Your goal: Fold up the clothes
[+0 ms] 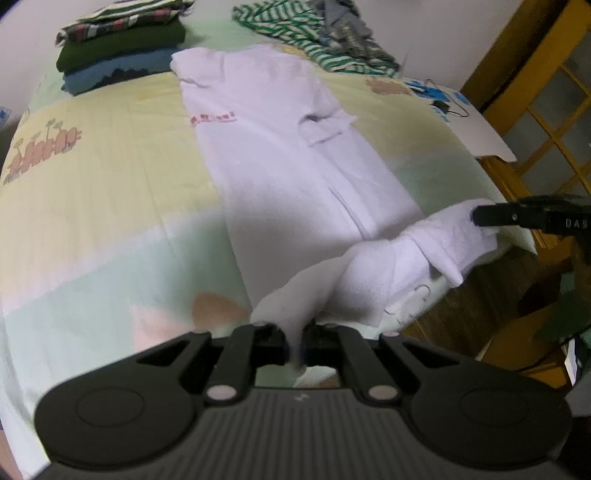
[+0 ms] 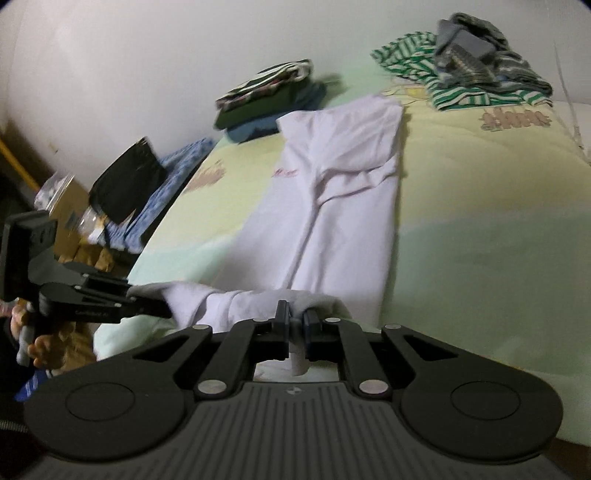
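Note:
A white T-shirt (image 1: 280, 147) (image 2: 332, 206) lies lengthwise on the bed, its sides folded in and a small pink print on the chest. Its near hem is lifted off the bedspread at both corners. In the left wrist view my left gripper (image 1: 294, 334) is shut on one hem corner, the white cloth bunched between its fingers. My right gripper (image 1: 476, 216) reaches in from the right, pinching the other corner. In the right wrist view the right gripper (image 2: 295, 319) is shut on the hem. The left gripper (image 2: 166, 308), held by a hand (image 2: 37, 347), grips the cloth at the left.
A stack of folded clothes (image 1: 122, 48) (image 2: 269, 103) sits at the far side of the bed by the wall. A loose pile with a green striped garment (image 1: 314, 33) (image 2: 461, 66) lies beside it. A wooden door (image 1: 546, 92), a black bag (image 2: 129, 184) and boxes flank the bed.

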`<state>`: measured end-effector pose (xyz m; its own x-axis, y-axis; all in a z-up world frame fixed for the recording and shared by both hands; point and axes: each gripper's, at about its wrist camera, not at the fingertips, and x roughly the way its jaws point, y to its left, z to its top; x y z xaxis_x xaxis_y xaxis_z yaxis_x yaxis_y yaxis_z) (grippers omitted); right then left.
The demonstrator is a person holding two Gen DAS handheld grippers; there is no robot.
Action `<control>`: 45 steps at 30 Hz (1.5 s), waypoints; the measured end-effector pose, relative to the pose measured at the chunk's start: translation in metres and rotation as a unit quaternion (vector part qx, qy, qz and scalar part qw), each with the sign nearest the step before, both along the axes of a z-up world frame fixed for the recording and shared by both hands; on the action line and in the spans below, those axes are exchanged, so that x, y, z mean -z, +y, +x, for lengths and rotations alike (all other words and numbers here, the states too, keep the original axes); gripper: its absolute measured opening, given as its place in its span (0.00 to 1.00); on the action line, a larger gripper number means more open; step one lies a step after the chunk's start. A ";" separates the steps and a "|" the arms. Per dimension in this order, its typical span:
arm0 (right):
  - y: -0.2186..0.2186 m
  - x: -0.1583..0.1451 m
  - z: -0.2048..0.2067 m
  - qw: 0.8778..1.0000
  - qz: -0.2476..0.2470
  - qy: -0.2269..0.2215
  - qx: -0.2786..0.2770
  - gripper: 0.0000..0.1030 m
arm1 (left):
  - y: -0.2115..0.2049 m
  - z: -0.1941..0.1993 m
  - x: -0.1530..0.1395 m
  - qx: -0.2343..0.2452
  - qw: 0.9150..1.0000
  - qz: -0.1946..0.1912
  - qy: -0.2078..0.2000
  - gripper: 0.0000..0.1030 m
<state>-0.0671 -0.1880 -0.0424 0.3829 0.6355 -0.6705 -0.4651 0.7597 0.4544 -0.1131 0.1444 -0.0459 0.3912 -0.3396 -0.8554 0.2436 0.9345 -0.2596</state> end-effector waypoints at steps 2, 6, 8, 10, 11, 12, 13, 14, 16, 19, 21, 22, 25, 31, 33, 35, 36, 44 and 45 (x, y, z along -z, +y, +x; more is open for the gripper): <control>0.001 0.004 0.013 1.000 0.004 0.005 0.007 0.08 | -0.001 0.014 0.002 -0.009 1.000 0.000 0.007 0.00; -0.001 0.009 0.031 1.000 0.015 0.017 0.007 0.08 | -0.001 0.031 0.003 -0.031 0.999 -0.016 0.023 0.00; -0.002 0.011 0.037 0.999 0.017 0.028 0.002 0.08 | 0.001 0.030 0.001 -0.040 0.999 -0.026 0.026 0.00; -0.007 0.012 0.036 0.999 0.015 0.045 -0.011 0.08 | 0.001 0.023 -0.001 -0.043 0.998 -0.033 0.028 0.00; -0.009 0.012 0.036 0.998 0.015 0.053 -0.017 0.09 | 0.001 0.020 -0.002 -0.044 0.998 -0.034 0.031 0.00; -0.011 0.013 0.035 0.998 0.014 0.058 -0.023 0.09 | 0.002 0.018 -0.001 -0.046 0.998 -0.035 0.035 0.00; -0.013 0.013 0.034 0.998 0.014 0.062 -0.029 0.09 | 0.002 0.017 -0.001 -0.050 0.997 -0.038 0.040 0.00; -0.014 0.014 0.034 0.997 0.014 0.067 -0.034 0.10 | 0.003 0.018 -0.002 -0.054 0.997 -0.042 0.045 0.01; -0.014 0.015 0.036 0.996 0.015 0.080 -0.042 0.15 | 0.003 0.023 -0.007 -0.056 0.996 -0.047 0.048 0.01; -0.011 0.011 0.044 0.993 0.020 0.095 -0.060 0.25 | 0.000 0.033 -0.018 -0.055 0.997 -0.039 0.031 0.02; -0.014 0.004 0.048 0.992 0.033 0.094 -0.071 0.25 | -0.002 0.045 -0.019 -0.059 0.997 -0.030 0.026 0.03; -0.017 0.000 0.049 0.992 0.043 0.092 -0.074 0.26 | -0.003 0.052 -0.017 -0.060 0.998 -0.025 0.024 0.03; -0.023 -0.007 0.051 0.995 0.054 0.058 -0.060 0.30 | -0.007 0.075 -0.003 -0.063 0.998 -0.007 0.021 0.03; -0.005 0.003 0.041 0.991 -0.077 -0.030 -0.107 0.39 | -0.009 0.089 0.012 -0.058 0.998 0.015 0.025 0.14; -0.004 0.005 0.027 0.979 -0.125 -0.064 -0.145 0.43 | 0.000 0.079 0.009 -0.056 0.998 0.021 0.011 0.49; -0.006 0.007 0.017 0.969 -0.148 -0.075 -0.180 0.44 | 0.010 0.068 0.006 -0.049 0.998 0.032 -0.005 0.63; -0.007 0.010 0.014 0.965 -0.157 -0.086 -0.190 0.44 | 0.012 0.063 0.005 -0.040 0.998 0.038 -0.009 0.63; 0.030 0.029 -0.002 0.903 -0.245 -0.211 -0.284 0.44 | -0.009 0.044 0.012 0.098 0.991 0.086 -0.030 0.64; 0.034 0.030 0.000 0.899 -0.249 -0.216 -0.290 0.44 | -0.010 0.047 0.014 0.101 0.991 0.082 -0.030 0.64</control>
<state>-0.0672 -0.1544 -0.0724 0.3775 0.4747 -0.7951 -0.8994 0.3924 -0.1926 -0.0665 0.1343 -0.0594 0.3812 -0.2746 -0.8828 0.4396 0.8939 -0.0882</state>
